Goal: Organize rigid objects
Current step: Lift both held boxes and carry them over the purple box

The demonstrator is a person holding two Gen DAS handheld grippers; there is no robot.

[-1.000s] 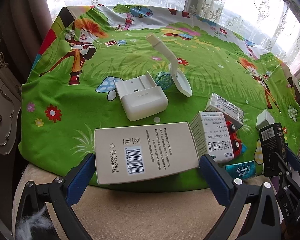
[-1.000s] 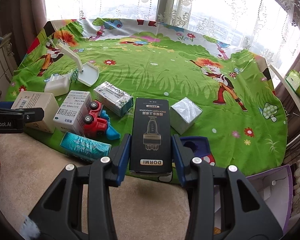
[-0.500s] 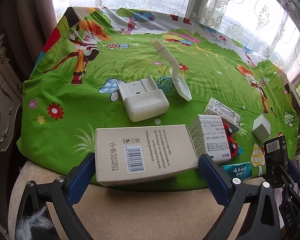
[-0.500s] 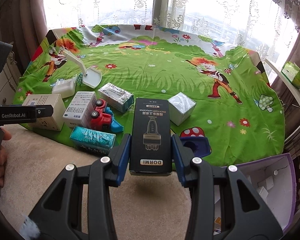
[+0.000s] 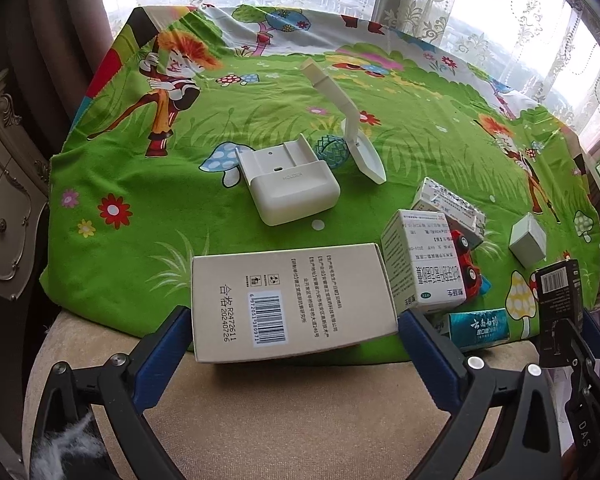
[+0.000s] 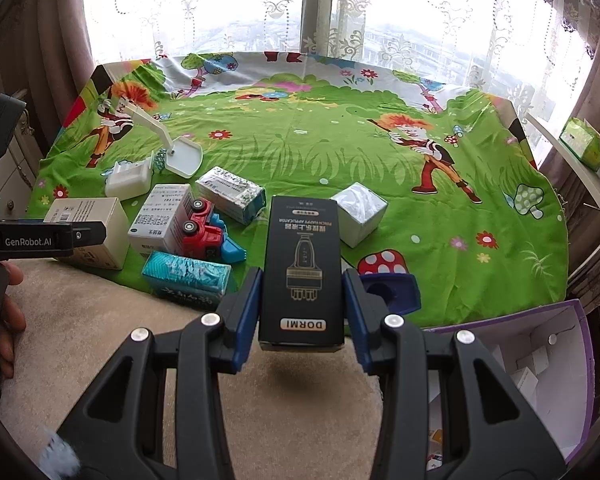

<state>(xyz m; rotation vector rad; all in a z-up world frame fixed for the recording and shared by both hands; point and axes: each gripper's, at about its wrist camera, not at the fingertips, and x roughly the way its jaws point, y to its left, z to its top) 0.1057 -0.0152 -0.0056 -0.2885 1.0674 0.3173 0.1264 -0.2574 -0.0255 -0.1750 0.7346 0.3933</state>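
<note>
My left gripper (image 5: 294,332) is shut on a beige box with a barcode label (image 5: 292,300), one blue pad on each short side, at the near edge of the green cartoon cloth (image 5: 140,200). In the right wrist view the same beige box (image 6: 96,224) shows at the far left, behind the left gripper's arm. A black DORMI box (image 6: 302,264) sits lengthwise between the blue pads of my right gripper (image 6: 302,292), which is shut on it above the beige cushion (image 6: 100,340). From the left wrist view that black box (image 5: 558,292) appears at the right edge.
Near the cloth's front stand a white medicine box (image 6: 160,216), a red toy truck (image 6: 200,228), a teal box (image 6: 186,276), a silver-wrapped box (image 6: 230,192), a white cube box (image 6: 360,212) and a blue object (image 6: 392,292). A white device (image 5: 292,188) and folding lamp (image 5: 356,136) lie farther back. A purple-edged carton (image 6: 580,360) is open at lower right.
The right gripper has drawn back slightly from the cloth with the black box, and more of the purple-edged carton shows. The left gripper still grips the beige box and has barely shifted.
</note>
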